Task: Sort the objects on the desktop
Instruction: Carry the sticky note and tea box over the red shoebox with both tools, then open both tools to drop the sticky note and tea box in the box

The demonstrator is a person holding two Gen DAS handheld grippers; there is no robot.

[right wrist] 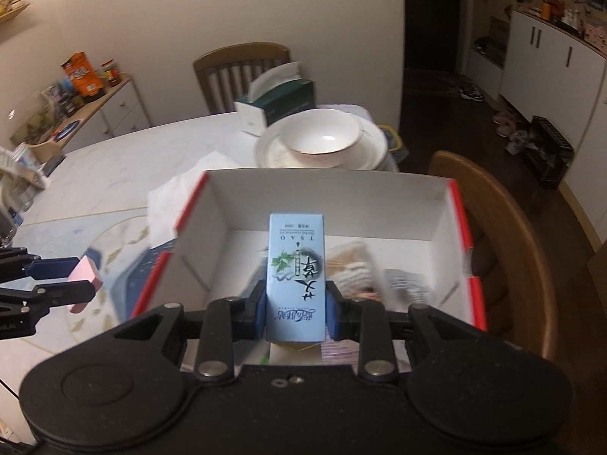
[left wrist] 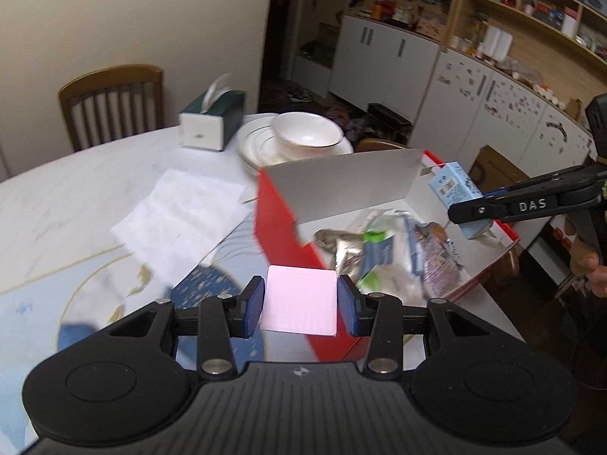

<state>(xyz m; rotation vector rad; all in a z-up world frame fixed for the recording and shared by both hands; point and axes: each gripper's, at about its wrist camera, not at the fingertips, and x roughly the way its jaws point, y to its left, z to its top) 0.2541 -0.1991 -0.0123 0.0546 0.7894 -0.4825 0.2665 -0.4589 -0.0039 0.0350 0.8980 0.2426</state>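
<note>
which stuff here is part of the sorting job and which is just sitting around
Part of the job:
- pink block, held in the left gripper
- light blue carton, held in the right gripper
- red box, open, with packets inside

Just lying about:
- tissue box
- bowl on stacked plates
- white paper
- chairs

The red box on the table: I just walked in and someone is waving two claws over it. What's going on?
A person is sorting table clutter into the red box. The right claw grips a blue carton held above the open box, which already holds packets. The left claw grips a pink block beside the box, not yet over it.
</note>
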